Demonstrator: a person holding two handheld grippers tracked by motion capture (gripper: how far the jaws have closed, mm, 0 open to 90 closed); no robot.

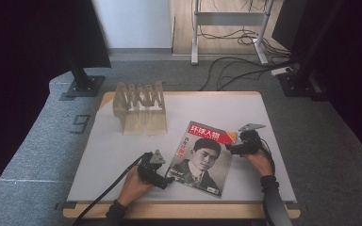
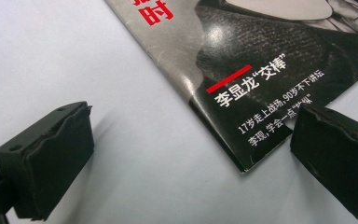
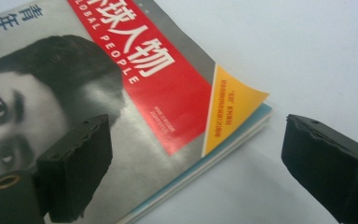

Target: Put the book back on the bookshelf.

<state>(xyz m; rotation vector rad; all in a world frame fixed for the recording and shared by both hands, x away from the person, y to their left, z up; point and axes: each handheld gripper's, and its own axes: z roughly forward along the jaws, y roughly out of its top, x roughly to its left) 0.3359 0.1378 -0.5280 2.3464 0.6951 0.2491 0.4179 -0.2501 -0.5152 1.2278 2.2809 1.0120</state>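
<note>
I hold my left gripper (image 1: 166,181) at the lower left corner of the glossy magazine with a black-and-white portrait cover and red title band (image 1: 202,157), jaws wide, one over the white table top (image 1: 103,155) and one over the cover. My right gripper (image 1: 233,148) sits at the magazine's upper right corner, jaws also spread wide astride the curling yellow corner. The magazine lies flat and closed, nearer me than the beige slotted wooden rack (image 1: 140,108). Nothing looks gripped yet, I think; grasping, lifting and perhaps racking it remain.
</note>
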